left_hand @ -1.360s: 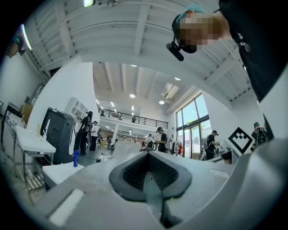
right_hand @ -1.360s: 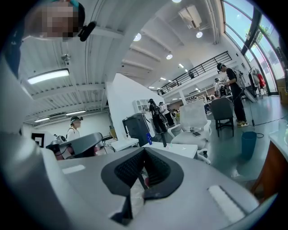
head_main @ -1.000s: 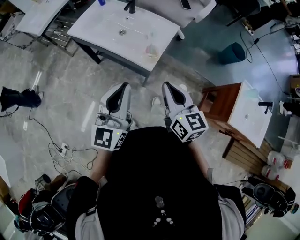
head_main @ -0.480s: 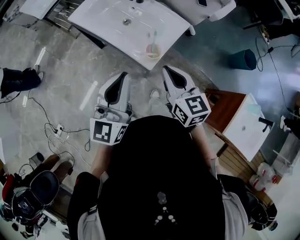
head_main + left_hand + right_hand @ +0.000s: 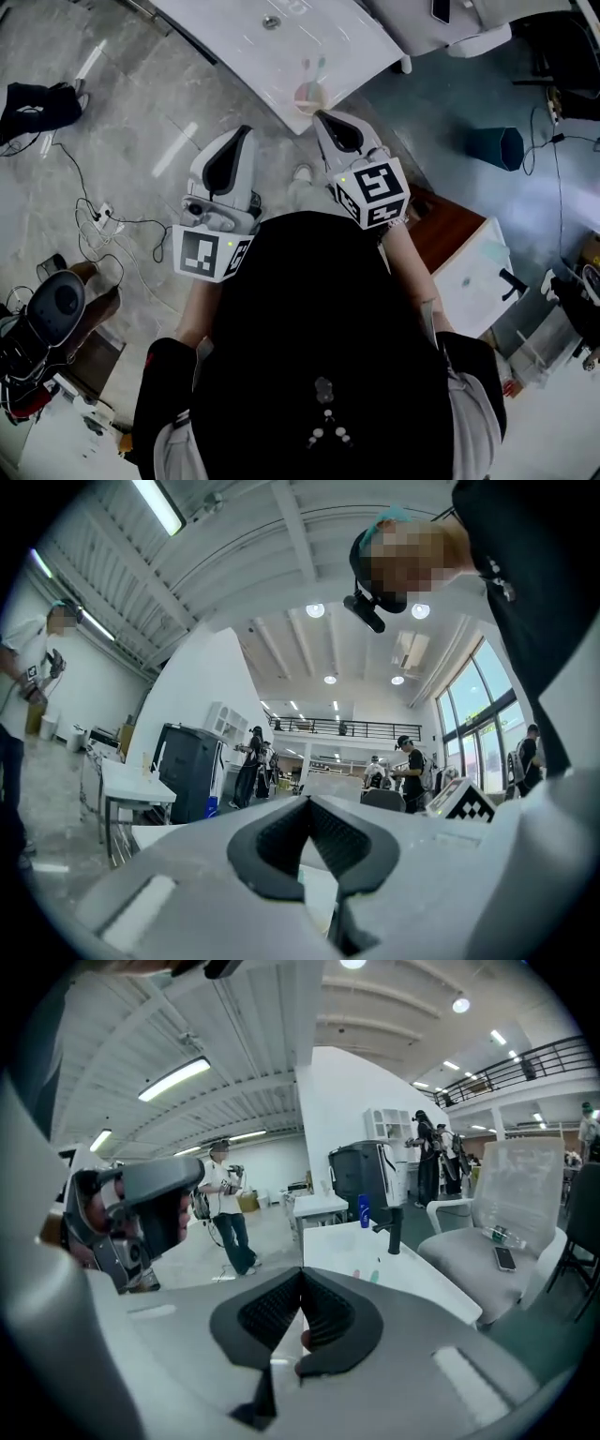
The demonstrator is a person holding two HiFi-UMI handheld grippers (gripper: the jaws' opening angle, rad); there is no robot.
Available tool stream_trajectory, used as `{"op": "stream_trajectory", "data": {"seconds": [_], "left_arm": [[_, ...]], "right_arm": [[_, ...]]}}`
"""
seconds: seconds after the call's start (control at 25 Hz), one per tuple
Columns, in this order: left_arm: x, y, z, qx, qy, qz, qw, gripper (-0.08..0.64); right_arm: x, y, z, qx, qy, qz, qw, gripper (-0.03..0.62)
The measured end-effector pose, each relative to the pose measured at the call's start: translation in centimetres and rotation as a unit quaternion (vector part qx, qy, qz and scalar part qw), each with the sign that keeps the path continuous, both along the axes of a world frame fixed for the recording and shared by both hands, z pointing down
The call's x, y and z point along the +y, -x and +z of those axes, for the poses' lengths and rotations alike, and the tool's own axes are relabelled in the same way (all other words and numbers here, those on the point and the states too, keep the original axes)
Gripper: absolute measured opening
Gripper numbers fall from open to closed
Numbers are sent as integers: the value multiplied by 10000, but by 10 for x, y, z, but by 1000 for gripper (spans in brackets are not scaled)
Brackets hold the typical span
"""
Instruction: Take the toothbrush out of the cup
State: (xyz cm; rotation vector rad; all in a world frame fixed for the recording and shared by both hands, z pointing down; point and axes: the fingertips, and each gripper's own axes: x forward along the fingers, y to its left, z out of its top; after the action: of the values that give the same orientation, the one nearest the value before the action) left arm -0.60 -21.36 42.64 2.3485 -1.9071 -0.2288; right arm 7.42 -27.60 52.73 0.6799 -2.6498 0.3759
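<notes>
White ceramic basin top (image 5: 281,47) fills the upper part of the head view, and a pale pink plastic cup (image 5: 307,96) stands on it near the front edge. Two slim toothbrushes are upright in the cup, a pink toothbrush (image 5: 305,67) and a green toothbrush (image 5: 322,64), both with their handles still down inside it.

The person, in a black top, holds both tools low in front of the body, short of the counter. The left gripper (image 5: 242,141) points at the grey stone floor beside the basin top, well apart from the cup. In its own view the left gripper (image 5: 307,801) has its jaws pressed together at the tips, and nothing sits in the ribbed hollow between the pads.

The right gripper (image 5: 328,122) is the nearer one; its tips lie just below the cup without touching it. Seen from its own camera, the right gripper (image 5: 302,1271) is clenched too and grips nothing. Above its body the two brush heads show against the white top. Farther along that surface stand a black metal faucet (image 5: 394,1232) and a blue bottle (image 5: 364,1211), with a white office chair (image 5: 525,1204) beside them.
</notes>
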Motion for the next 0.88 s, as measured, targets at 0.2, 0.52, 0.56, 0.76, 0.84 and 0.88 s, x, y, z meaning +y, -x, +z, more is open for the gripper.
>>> {"op": "stream_trajectory", "data": {"seconds": [0.2, 0.52, 0.56, 0.76, 0.84, 0.88], "left_arm": [[-11, -1, 3, -28, 43, -361, 9993, 2], [-22, 4, 7, -41, 99, -873, 9961, 2], [-23, 5, 8, -45, 107, -923, 9957, 2], [-25, 14, 10, -106, 113, -1158, 9932, 2], [-24, 17, 10, -117, 133, -1247, 9920, 2], [-23, 19, 10, -128, 151, -1286, 9915, 2]], "right_arm": [[-5, 12, 21, 346, -18, -674, 9971, 3], [-11, 29, 56, 829, -20, -1558, 9843, 57], [-12, 30, 61, 926, -76, -1646, 9820, 57], [-10, 37, 90, 1361, -271, -2076, 9683, 82], [-9, 39, 100, 1524, -322, -2226, 9624, 92], [-8, 40, 104, 1608, -352, -2295, 9593, 95]]}}
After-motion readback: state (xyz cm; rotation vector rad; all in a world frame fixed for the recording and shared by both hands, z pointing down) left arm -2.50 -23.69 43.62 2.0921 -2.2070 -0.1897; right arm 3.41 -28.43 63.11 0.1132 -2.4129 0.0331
